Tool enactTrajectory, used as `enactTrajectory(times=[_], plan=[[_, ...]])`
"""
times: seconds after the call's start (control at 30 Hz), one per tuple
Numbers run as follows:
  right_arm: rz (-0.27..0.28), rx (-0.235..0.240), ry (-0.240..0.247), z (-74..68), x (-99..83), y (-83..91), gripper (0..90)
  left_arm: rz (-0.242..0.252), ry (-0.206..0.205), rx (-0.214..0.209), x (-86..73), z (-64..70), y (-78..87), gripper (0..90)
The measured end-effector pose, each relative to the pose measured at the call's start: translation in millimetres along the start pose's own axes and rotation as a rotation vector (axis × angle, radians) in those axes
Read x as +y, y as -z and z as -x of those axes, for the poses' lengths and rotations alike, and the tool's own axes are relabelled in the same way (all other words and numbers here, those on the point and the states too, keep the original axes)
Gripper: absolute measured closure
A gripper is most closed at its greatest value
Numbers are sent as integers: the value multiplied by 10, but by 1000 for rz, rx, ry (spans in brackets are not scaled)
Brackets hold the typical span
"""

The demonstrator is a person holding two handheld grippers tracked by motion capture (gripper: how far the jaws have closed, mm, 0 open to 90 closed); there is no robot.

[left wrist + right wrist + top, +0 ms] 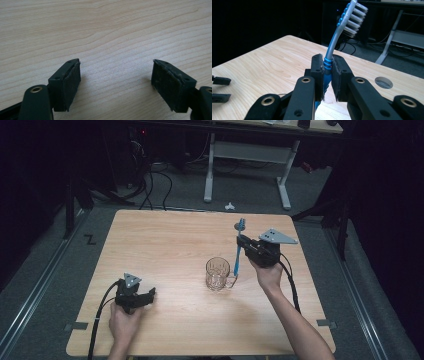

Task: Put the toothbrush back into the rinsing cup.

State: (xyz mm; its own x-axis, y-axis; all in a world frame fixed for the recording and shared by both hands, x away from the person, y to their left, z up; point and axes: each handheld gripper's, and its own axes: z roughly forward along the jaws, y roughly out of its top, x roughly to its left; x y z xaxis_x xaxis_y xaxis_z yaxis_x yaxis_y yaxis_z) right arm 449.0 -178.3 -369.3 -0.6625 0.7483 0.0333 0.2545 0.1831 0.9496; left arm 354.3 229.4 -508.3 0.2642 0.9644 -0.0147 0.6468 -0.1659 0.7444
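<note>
A blue toothbrush stands nearly upright in my right gripper, bristle head up. In the right gripper view the jaws are shut on the toothbrush at its ribbed neck, and my right gripper is raised over the wooden table. A clear glass mug stands just left of and below the brush's lower end. My left gripper rests low on the table near its front left, open. In the left gripper view my left gripper has only bare wood between its pads.
A round cable hole sits in the tabletop at the right of the right gripper view. Beyond the table's far edge stand a white desk frame and cables on the dark floor. Bare wood lies between mug and left gripper.
</note>
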Motion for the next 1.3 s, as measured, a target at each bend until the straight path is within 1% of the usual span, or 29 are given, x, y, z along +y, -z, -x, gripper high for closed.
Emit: enactTrajectory(times=[0.1, 0.3, 0.73, 1.07, 1.3], plan=[[2, -13, 9, -12, -8, -29, 805, 0, 0, 0, 0, 0, 0, 240], [-3, -24, 33, -42, -26, -60, 805, 0, 0, 0, 0, 0, 0, 240], [-12, -23, 44, -66, -78, -87, 803, 0, 0, 0, 0, 0, 0, 241], [-15, -15, 47, -62, -110, -41, 797, 0, 0, 0, 0, 0, 0, 240], [-19, -7, 64, -83, -95, 7, 797, -1, 0, 0, 0, 0, 1, 240]])
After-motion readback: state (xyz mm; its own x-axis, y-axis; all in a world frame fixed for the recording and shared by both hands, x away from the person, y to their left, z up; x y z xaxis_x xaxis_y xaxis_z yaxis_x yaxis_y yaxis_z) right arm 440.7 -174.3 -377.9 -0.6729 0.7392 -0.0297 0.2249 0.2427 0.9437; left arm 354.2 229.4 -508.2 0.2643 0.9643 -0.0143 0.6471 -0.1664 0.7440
